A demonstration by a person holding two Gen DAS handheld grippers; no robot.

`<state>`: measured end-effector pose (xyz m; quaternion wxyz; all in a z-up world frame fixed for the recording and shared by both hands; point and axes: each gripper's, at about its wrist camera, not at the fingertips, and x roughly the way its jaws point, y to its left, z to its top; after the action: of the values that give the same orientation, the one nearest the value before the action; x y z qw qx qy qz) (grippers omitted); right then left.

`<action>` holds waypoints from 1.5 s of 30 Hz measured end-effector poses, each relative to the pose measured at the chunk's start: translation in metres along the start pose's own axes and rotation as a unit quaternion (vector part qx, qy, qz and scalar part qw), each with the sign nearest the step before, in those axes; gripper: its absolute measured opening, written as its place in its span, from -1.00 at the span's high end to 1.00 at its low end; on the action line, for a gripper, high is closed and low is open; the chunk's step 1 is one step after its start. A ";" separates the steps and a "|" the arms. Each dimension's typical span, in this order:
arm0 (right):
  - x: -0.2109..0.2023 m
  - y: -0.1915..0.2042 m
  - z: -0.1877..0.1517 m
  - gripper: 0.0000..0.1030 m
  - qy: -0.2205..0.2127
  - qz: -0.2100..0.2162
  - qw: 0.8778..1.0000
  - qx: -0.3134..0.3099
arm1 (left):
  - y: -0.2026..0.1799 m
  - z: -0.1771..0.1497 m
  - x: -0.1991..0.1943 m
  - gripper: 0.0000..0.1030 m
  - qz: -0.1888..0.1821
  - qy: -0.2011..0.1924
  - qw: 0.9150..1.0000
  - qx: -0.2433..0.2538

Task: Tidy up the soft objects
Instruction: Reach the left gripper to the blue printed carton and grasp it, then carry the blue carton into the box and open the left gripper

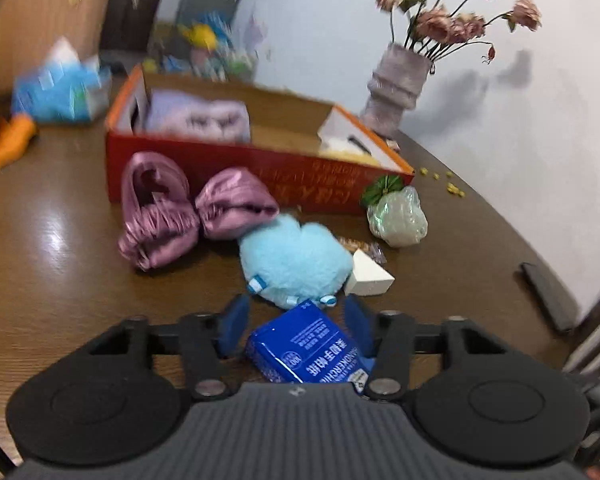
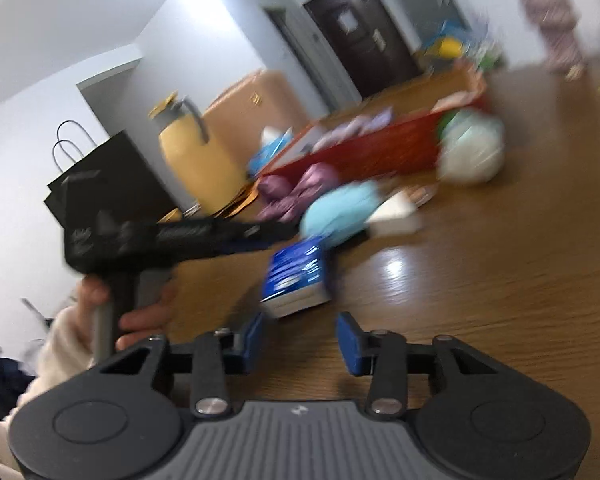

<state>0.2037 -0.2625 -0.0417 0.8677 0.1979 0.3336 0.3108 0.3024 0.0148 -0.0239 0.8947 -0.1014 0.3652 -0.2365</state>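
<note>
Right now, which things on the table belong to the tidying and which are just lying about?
Job:
red box
blue plush
two pink pouches
tissue pack, between the left gripper fingers
white sponge
bagged ball

Lying about:
vase
yellow jug
black bag
remote

Print on the blue tissue pack and the red box

Low centre of the left wrist view, the blue tissue pack (image 1: 308, 344) shows white Chinese characters running sideways, beside them a row of Latin capitals that looks like "HANDKERCHIEF" though the end is cut off, and a small round badge that seems to say "100". Just above the middle, the red box (image 1: 260, 172) carries gold characters upside down along its front wall, too smeared to make out. In the right wrist view, the black paper bag (image 2: 100, 184) at left has a pale line of lettering near its top, blurred past reading.
</note>
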 end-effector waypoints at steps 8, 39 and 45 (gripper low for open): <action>0.047 -0.002 0.006 0.42 -0.022 -0.019 0.998 0.061 | 0.015 -0.036 -0.020 0.38 -0.041 0.027 0.993 -0.106; 0.073 -0.005 0.188 0.63 -0.094 -0.095 0.990 -0.035 | -0.012 0.144 0.030 0.46 -0.003 -0.062 0.996 -0.058; 0.141 -0.044 0.217 0.64 -0.018 -0.125 0.992 -0.008 | 0.022 0.155 0.096 0.47 0.032 0.004 0.996 -0.084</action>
<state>0.4563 -0.2293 0.0211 0.9072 0.1532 0.3375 0.1992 0.4786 -0.0123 0.0201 0.8885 -0.1634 0.3906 -0.1771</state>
